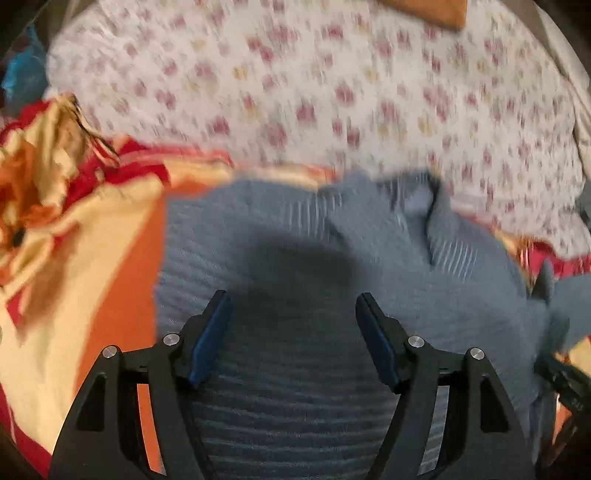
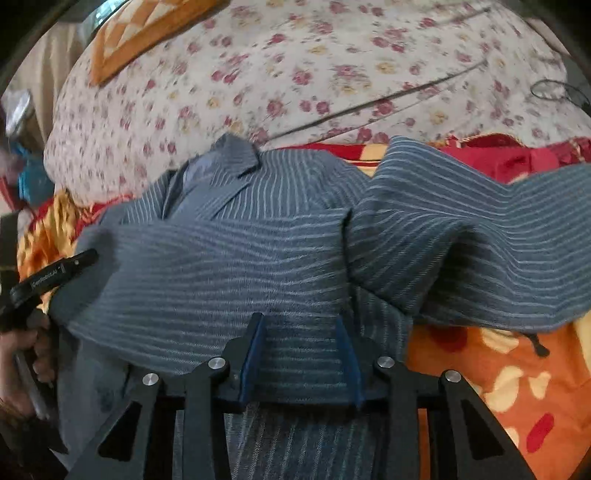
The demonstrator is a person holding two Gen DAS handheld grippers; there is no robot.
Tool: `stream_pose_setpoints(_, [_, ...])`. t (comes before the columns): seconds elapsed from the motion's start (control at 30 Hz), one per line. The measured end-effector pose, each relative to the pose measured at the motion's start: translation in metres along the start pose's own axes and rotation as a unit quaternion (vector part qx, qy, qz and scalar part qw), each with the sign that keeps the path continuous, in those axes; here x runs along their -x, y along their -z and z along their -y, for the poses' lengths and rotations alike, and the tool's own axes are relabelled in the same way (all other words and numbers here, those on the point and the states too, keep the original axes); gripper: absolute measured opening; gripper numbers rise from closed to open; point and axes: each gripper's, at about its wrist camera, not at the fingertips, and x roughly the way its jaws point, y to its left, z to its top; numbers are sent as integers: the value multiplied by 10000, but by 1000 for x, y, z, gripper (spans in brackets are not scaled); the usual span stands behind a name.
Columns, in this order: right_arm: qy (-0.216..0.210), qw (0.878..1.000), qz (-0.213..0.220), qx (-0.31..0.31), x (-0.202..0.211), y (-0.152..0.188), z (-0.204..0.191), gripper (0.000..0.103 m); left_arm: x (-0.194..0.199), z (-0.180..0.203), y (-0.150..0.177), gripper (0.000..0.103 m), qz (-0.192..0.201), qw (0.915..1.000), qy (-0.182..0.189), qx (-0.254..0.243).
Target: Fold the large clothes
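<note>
A blue shirt with thin pale stripes (image 2: pixel 221 277) lies rumpled on the bed, collar (image 2: pixel 236 162) towards the far side and one sleeve (image 2: pixel 480 236) spread to the right. My right gripper (image 2: pixel 299 319) is shut on a fold of the shirt at its near edge, and the cloth fills the gap between the blue pads. In the left wrist view my left gripper (image 1: pixel 292 297) hovers over the shirt (image 1: pixel 461 295), open, with nothing between its pads. The left gripper's black body (image 2: pixel 55 273) and the hand (image 2: pixel 22 350) holding it show at the shirt's left edge.
An orange, yellow and red blanket (image 1: pixel 92 240) (image 2: pixel 498 369) lies under the shirt. Beyond it is a white floral sheet (image 1: pixel 332 74) (image 2: pixel 295 66) crossed by a thin dark cable (image 2: pixel 369 103). An orange patterned cushion (image 2: pixel 140 33) lies at the far side.
</note>
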Motion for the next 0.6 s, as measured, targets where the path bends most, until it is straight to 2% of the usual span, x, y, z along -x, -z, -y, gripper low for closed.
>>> stream_pose_setpoints(0.1, [-151,9980,609,-49,16,-14,-6,36,8,0,-11,70,330,9992,221,65])
stream_pose_setpoints(0.17, [-185,9943,1037,130,24,-28,-15,37,-6,-4,-13,70,111,9994,319,120])
stream_pose_setpoints(0.2, [-254,9937,1078,151,20,-31,-18,37,-19,-6,-10,70,-169,9992,323,176])
stream_pose_setpoints(0.23, [-294,9945,996,138,12,-37,-21,37,-40,-10,-3,70,-631,9973,287,253])
stream_pose_setpoints(0.27, [-196,9968,765,107,-2,-40,-21,37,-45,-12,1,70,-671,9972,268,213])
stream_pose_setpoints(0.3, [-39,9985,536,114,-16,-42,-20,37,-41,-6,2,70,-418,9990,145,-31])
stream_pose_setpoints(0.37, [183,9995,-101,216,-46,-37,-15,36,-41,4,2,70,-497,9984,-22,-265])
stream_pose_setpoints(0.47, [187,9989,234,354,-29,-38,-21,36,-37,0,1,70,-466,9988,3,-171])
stream_pose_setpoints(0.53, [-110,9971,646,384,-8,-38,-26,36,-29,-5,0,70,-470,9989,56,49])
stream_pose_setpoints(0.6, [-394,9951,764,492,5,-33,-32,37,-14,-7,0,70,-359,9991,91,221])
